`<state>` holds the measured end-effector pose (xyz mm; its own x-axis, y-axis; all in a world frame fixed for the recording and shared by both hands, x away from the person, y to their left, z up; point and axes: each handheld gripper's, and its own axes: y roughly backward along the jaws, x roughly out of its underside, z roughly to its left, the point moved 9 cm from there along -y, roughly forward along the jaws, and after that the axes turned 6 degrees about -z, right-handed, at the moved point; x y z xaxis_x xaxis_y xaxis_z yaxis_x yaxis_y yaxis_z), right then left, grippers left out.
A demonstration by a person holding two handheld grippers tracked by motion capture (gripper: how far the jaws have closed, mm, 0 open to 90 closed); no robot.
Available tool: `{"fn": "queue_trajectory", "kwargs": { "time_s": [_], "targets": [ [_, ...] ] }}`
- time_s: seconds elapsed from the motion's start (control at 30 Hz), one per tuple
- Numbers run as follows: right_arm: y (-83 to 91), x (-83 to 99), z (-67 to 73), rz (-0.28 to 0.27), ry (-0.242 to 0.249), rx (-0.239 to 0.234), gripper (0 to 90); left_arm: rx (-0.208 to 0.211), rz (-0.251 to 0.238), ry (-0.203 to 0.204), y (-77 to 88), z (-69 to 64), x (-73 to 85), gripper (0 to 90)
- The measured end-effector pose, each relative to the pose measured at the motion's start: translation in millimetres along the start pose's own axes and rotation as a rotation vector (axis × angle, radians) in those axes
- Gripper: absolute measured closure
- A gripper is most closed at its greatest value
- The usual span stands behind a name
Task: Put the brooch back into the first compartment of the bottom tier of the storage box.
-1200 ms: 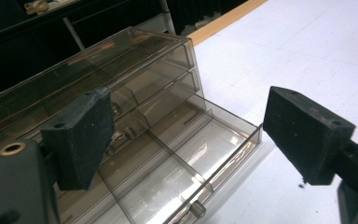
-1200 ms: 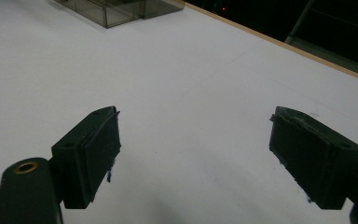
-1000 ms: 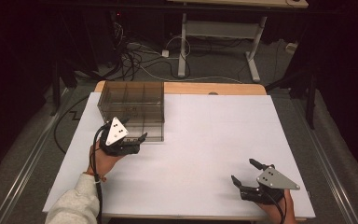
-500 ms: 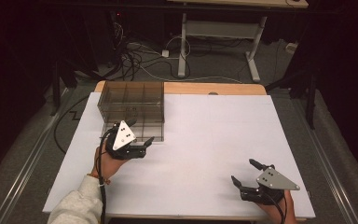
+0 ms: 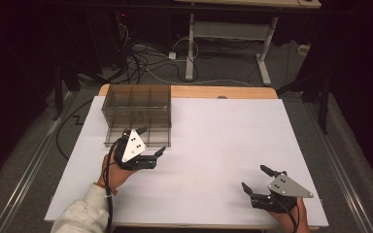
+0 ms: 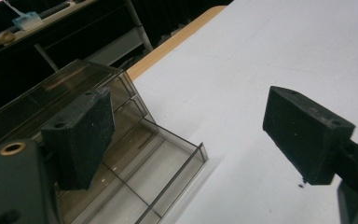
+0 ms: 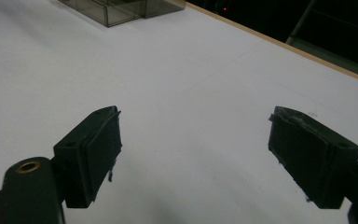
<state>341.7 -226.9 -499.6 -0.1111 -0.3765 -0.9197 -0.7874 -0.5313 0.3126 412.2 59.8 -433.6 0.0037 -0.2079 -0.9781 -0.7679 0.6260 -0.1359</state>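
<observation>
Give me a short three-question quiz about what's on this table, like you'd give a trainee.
1. True or false: the left gripper is clamped on the smoky plastic box.
2. Which gripper is nearer the box? A) left B) right C) both equally near
3. Fill in: the drawer at the bottom of the box is pulled ____.

Key
1. False: its jaws stand wide apart beside the open drawer, with nothing between them.
2. A: the left one is by the box's front; the right sits open over the bare white table, far off near the front edge.
3. Out: it sticks out from the box front, and looks empty.
</observation>
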Motion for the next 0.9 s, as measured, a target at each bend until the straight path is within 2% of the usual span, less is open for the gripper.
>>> {"fn": "queue_trajectory", "kwargs": {
  "time_s": [0.4,0.6,0.9],
  "targets": [
    [-0.7,-1.5,5.8,-0.002,0.003,-0.023,17.4,0.049,-0.003,-0.009,7.4,-19.2,-1.8,16.5],
    [-0.5,-3.0,6.4,-0.007,0.013,-0.005,16.8,0.073,0.008,-0.017,13.1,-28.6,2.3,16.5],
    [-1.2,-2.4,7.4,-0.004,0.013,-0.009,16.9,0.131,0.032,-0.070,26.7,-48.7,13.5,16.2]
  ]
}}
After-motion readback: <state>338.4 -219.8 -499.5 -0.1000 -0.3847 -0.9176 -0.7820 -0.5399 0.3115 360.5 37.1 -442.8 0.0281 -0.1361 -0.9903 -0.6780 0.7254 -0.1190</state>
